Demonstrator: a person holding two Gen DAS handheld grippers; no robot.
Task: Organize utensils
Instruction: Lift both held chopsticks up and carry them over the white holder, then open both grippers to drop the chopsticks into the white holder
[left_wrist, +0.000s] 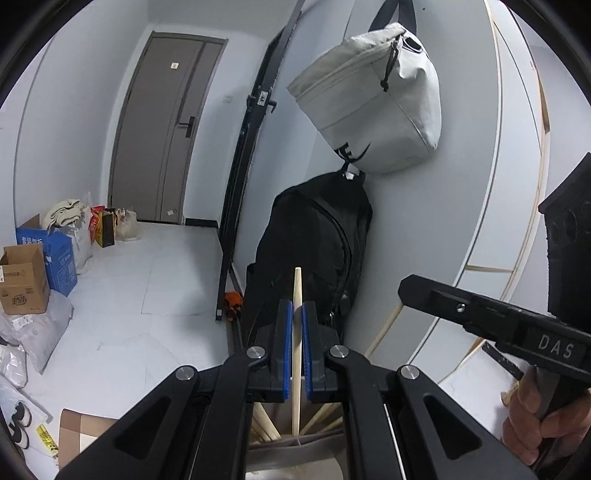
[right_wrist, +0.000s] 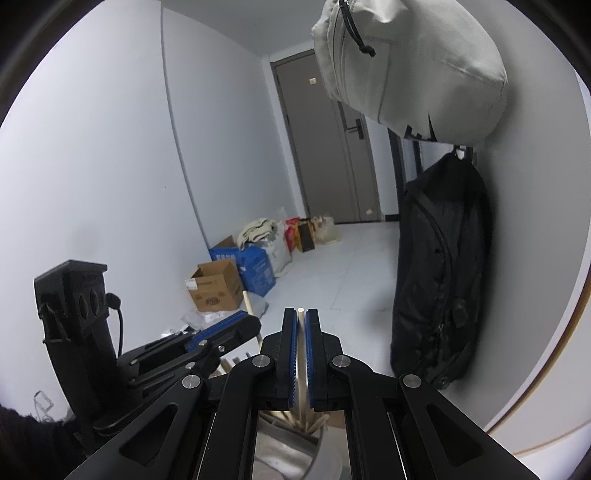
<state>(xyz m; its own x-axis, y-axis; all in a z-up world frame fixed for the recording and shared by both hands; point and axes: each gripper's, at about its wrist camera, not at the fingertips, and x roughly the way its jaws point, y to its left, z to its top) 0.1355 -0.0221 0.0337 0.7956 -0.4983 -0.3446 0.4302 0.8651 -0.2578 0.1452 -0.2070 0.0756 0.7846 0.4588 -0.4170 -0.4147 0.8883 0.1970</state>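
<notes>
Clamping a pale wooden chopstick (left_wrist: 297, 295) upright between blue pads: left gripper (left_wrist: 297, 314), jaws nearly together, stick rising past the fingertips and running down through the gap toward the near edge. Below the jaws, more chopsticks (left_wrist: 266, 424) fanned out in a grey holder (left_wrist: 295, 448), directly under the gripper. To the right in the left wrist view, right gripper (left_wrist: 404, 288) pointing leftward, gripped by a hand (left_wrist: 535, 417) at the near right.

Pinching a second chopstick (right_wrist: 301, 321) the same way: right gripper (right_wrist: 301, 317), pads drawn close on it, tip just clearing the fingertips, shaft dropping into the bundle of sticks (right_wrist: 291, 419) in the holder (right_wrist: 280, 454) beneath. To the left, left gripper (right_wrist: 236, 325) with its own stick (right_wrist: 246, 302) poking up, near but apart.

Farther out: black backpack (left_wrist: 317, 243) hanging against the right wall under a pale grey bag (left_wrist: 376, 99); grey door (left_wrist: 162, 125) at the far end; cardboard box (left_wrist: 24, 280) and blue box (left_wrist: 59, 254) on the white floor at the left.
</notes>
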